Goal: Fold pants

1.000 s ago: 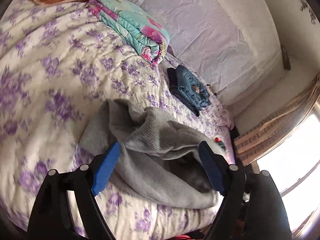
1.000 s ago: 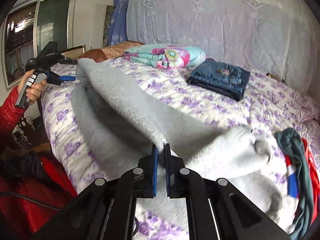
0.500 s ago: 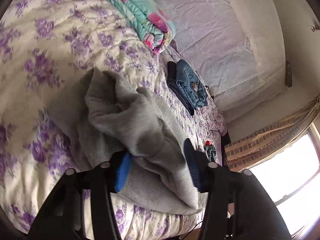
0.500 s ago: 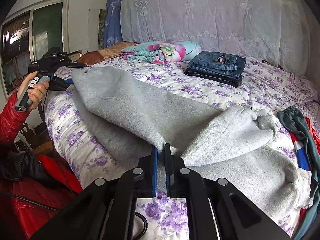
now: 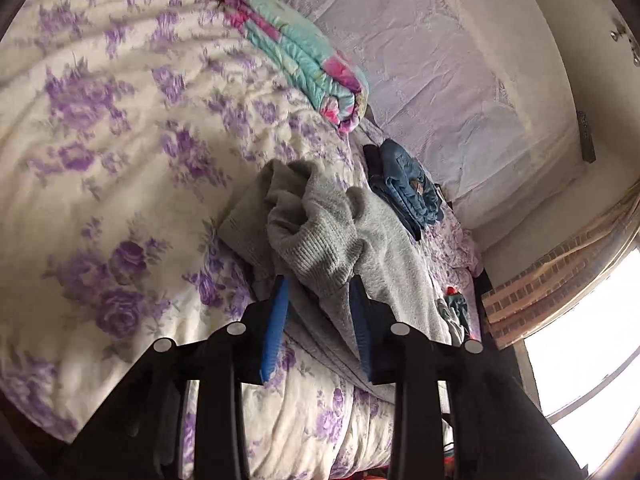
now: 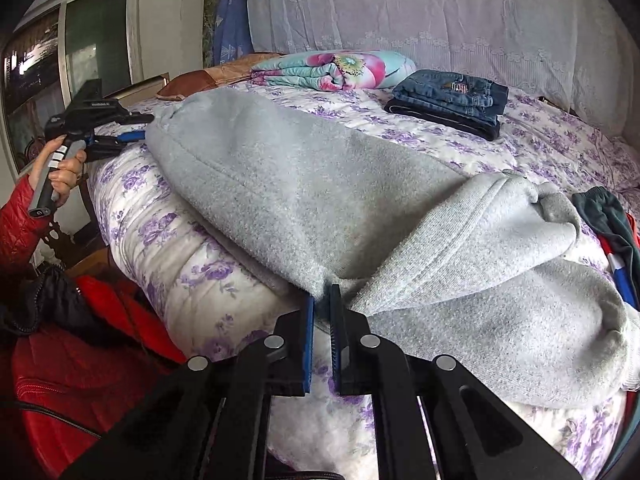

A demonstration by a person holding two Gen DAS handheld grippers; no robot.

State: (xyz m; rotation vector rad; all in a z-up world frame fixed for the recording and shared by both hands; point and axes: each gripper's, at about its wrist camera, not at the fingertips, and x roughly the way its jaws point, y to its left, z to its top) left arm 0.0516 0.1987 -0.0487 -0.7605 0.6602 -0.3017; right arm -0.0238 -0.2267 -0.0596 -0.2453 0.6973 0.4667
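- The bed (image 6: 160, 240) in front of you carries a quilt printed with purple flowers, and a pale lace cloth (image 6: 440, 12) hangs behind it.
- The grey pants (image 6: 320, 192) lie along the near edge of the bed, one layer doubled over the other, with the ribbed cuffs bunched at your right.
- A rolled teal and pink blanket (image 6: 332, 70) rests near the head of the bed, well apart from the grey pants.
- Folded blue jeans (image 6: 452, 98) sit just beside that blanket, on the quilt.
- A dark green garment (image 6: 608, 220) with red and blue stripes lies at the far right edge, touching the grey pile.
- Your left gripper (image 5: 318, 300) has its blue pads (image 5: 276, 320) partly apart, with a bunched ribbed end of the pants between them; you cannot tell whether it is truly pinched.
- Your right gripper (image 6: 322, 308) is clenched almost fully, its pads nipping the folded edge of the pants at the bedside.
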